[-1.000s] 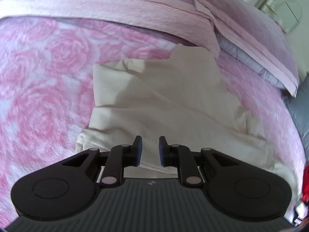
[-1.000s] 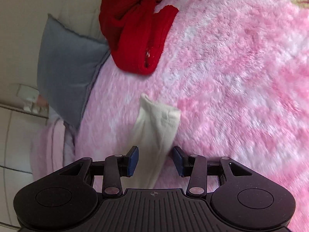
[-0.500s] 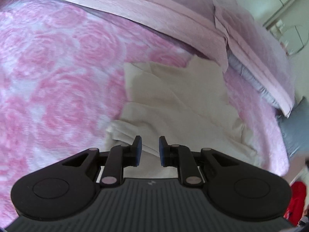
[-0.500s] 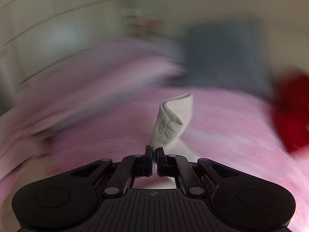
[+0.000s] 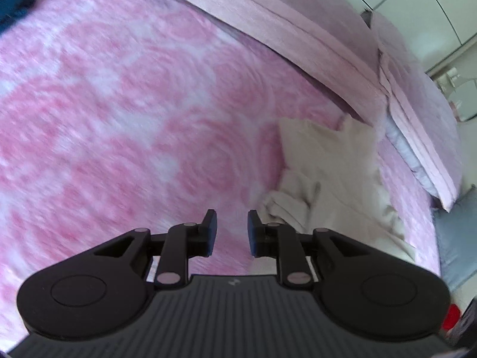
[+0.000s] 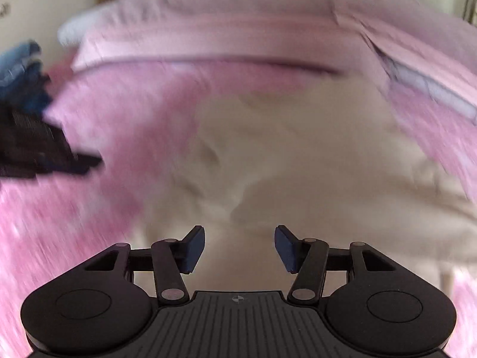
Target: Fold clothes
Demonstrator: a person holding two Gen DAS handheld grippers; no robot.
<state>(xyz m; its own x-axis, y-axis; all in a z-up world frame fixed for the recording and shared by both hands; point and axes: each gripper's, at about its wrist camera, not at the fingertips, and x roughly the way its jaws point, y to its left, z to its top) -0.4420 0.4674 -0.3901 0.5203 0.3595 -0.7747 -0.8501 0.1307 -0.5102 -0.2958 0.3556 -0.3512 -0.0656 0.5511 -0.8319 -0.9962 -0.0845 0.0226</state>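
A cream garment (image 5: 322,176) lies partly folded on the pink rose-patterned blanket (image 5: 125,113), to the right in the left wrist view. My left gripper (image 5: 229,228) hovers over bare blanket just left of the garment's crumpled corner; its jaws are opening with nothing between them. In the blurred right wrist view the same cream garment (image 6: 298,155) fills the middle. My right gripper (image 6: 240,247) is above it, jaws opening wide, and no cloth sits between the pads.
A pale pink folded duvet (image 5: 283,29) and pillows (image 5: 417,119) run along the bed's far side. A grey cushion (image 5: 456,238) and a bit of red cloth (image 5: 451,322) sit at the right edge. Dark blue clothes (image 6: 26,113) are piled at the left.
The right gripper swung across the bed carrying the cream sleeve, then let go and opened over the garment. The left gripper slid left, off the garment onto the blanket.
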